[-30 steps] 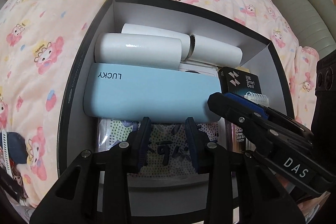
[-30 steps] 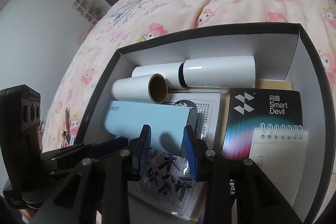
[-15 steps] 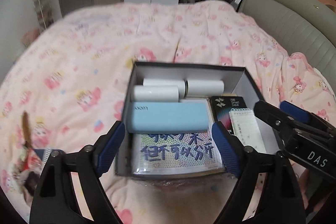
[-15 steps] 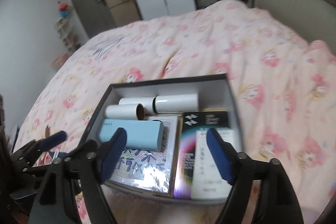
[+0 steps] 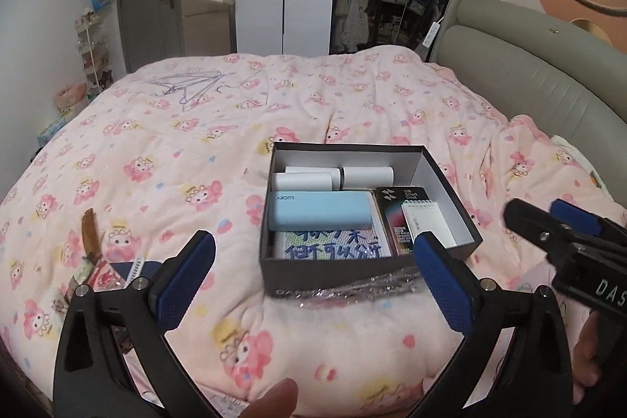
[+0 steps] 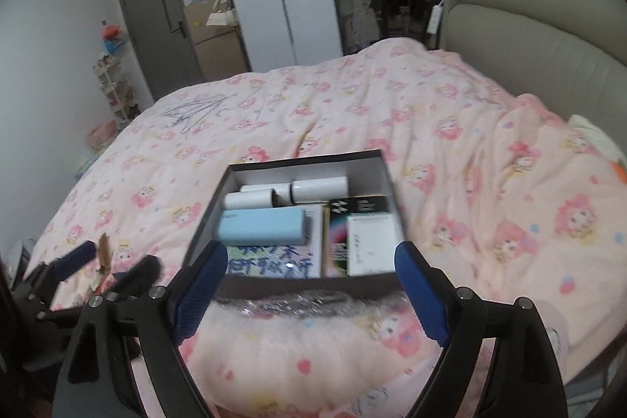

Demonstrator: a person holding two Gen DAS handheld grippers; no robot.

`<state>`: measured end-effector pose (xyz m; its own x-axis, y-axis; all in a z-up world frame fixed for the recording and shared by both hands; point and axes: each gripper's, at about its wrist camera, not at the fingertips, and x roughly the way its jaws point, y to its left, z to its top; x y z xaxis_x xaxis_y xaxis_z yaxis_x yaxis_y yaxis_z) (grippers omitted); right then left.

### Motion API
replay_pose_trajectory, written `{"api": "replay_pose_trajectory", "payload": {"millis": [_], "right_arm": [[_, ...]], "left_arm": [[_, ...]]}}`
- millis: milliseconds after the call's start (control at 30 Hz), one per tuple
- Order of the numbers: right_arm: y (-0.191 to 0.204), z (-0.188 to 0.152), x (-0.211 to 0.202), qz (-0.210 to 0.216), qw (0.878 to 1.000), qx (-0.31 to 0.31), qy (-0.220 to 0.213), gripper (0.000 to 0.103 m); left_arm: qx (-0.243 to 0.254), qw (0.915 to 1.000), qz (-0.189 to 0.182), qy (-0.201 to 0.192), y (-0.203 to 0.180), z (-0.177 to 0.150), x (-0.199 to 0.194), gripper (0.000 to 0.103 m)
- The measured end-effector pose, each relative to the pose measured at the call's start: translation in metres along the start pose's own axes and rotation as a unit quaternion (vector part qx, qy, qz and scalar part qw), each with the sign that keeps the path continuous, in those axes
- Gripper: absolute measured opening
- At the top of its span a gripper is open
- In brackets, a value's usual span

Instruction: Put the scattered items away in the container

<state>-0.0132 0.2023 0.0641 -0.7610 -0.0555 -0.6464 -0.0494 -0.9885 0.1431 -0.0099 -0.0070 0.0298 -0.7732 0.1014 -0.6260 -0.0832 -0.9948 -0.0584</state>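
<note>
**Both tools spread wide above the filled box**

Left wrist view: the left tool (image 5: 313, 271) is seen with its blue-padded jaws opening to full spread and nothing between them. Beyond the jaws, the black cardboard box with a white interior (image 5: 450, 183) rests on the pink cartoon-print quilt (image 5: 176, 151) of the bed. Inside the box, three white cylindrical rolls (image 5: 303, 181) are lined along the far wall; a light blue rectangular case (image 5: 319, 210) lies just in front of them — partly over a dotted picture sheet with blue characters (image 5: 333, 245). To the right of these, a black printed package (image 5: 395, 210) lies with a small white spiral notepad (image 5: 427, 222) on top. A crumpled clear plastic wrapper (image 5: 352, 286) is pressed against the near outer wall of the box. A small heap of loose items (image 5: 98, 261) remains on the quilt at the left, well apart from the box. The right tool (image 5: 556, 222) enters from the right edge.

Right wrist view: the right tool (image 6: 309, 281) is likewise opening wide and holds nothing — the box is framed between its jaws, somewhat blurred. The left tool is glimpsed at the lower left, beside the loose heap.
</note>
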Motion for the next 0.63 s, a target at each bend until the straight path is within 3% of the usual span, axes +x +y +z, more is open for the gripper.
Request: {"api": "replay_pose_trajectory", "payload": {"millis": [267,633], "right_arm": [[-0.005,-0.023,-0.031,-0.063,0.998,-0.007,-0.008,0.086],[0.015,-0.043,-0.026,-0.072,0.997,-0.025,0.012,0.086]], "left_arm": [[-0.001,0.9998,-0.018,-0.007,0.003,-0.014,-0.021,0.102],[-0.006,0.9997,-0.024,-0.007,0.005,-0.028,-0.026,0.102]]}}
